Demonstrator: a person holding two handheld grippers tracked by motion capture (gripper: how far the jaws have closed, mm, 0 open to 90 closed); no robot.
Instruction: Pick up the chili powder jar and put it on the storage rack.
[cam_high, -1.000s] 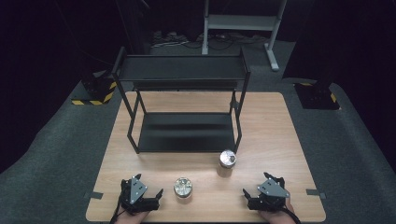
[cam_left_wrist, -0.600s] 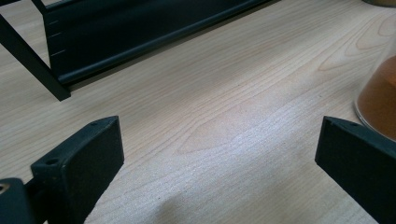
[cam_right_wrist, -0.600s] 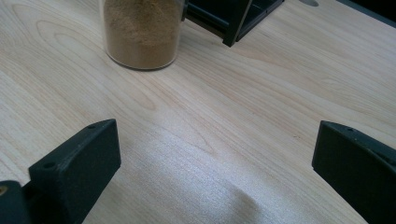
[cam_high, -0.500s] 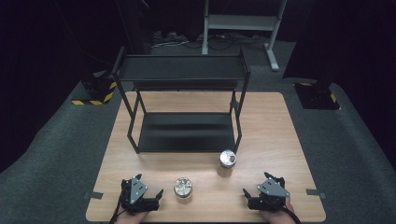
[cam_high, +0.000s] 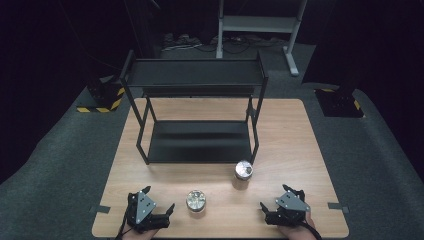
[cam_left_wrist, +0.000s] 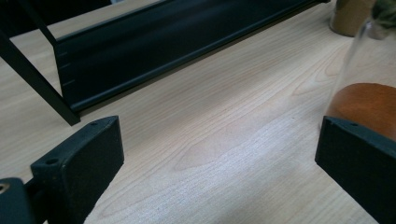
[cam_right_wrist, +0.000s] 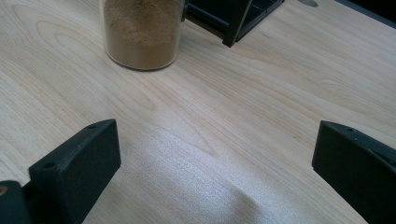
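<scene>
I am resting my left tongs (cam_high: 161, 216) at the near left corner of the wooden worktop (cam_high: 290, 140), and their jaws are standing wide apart with nothing between them. In the left gripper view the bare wood is showing between my two black jaws, and a glass jar with reddish-brown contents (cam_left_wrist: 359, 100) is sitting just beyond the right jaw. From above, that jar (cam_high: 196, 201) is standing upright just to the right of my left tongs, apart from them.

A black two-tier metal rack (cam_high: 195, 112) is occupying the far middle of the worktop. A second jar with a shiny lid (cam_high: 243, 172) is standing just near the rack's right front leg. In the right gripper view this jar (cam_right_wrist: 140, 32) is showing tan powder inside.

I am holding my right tongs (cam_high: 274, 212) at the near right of the worktop, jaws also spread wide and gripping nothing, well apart from both jars.
</scene>
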